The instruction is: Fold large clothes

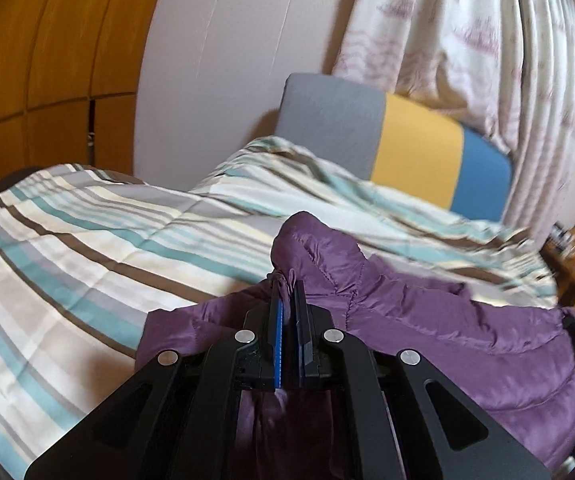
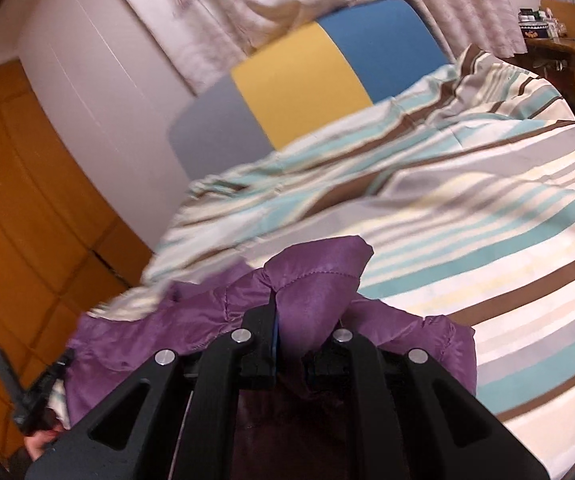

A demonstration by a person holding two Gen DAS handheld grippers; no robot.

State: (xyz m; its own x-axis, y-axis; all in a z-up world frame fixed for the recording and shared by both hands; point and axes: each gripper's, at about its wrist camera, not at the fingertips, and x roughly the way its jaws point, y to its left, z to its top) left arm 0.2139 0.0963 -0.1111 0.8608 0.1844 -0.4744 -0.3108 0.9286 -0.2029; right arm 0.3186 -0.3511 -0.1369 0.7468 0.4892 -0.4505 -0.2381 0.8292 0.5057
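Note:
A purple quilted jacket (image 1: 427,320) lies bunched over a striped bedspread (image 1: 67,248). My left gripper (image 1: 287,292) is shut on a fold of the jacket's edge, with purple cloth pinched between its blue pads and rising just beyond the tips. In the right wrist view the same jacket (image 2: 311,292) drapes over my right gripper (image 2: 283,304), which is shut on another bunch of the fabric; its right finger is hidden under cloth. The jacket hangs below both grippers. At the lower left of the right wrist view the other gripper (image 2: 27,392) shows with a hand on it.
The bed's striped cover (image 2: 487,240) spreads ahead of both grippers. A grey, yellow and blue headboard (image 1: 407,144) stands against the wall, under patterned curtains (image 1: 467,40). Orange wooden wardrobe doors (image 1: 47,60) are on the left. A cluttered wooden table (image 2: 555,40) stands far right.

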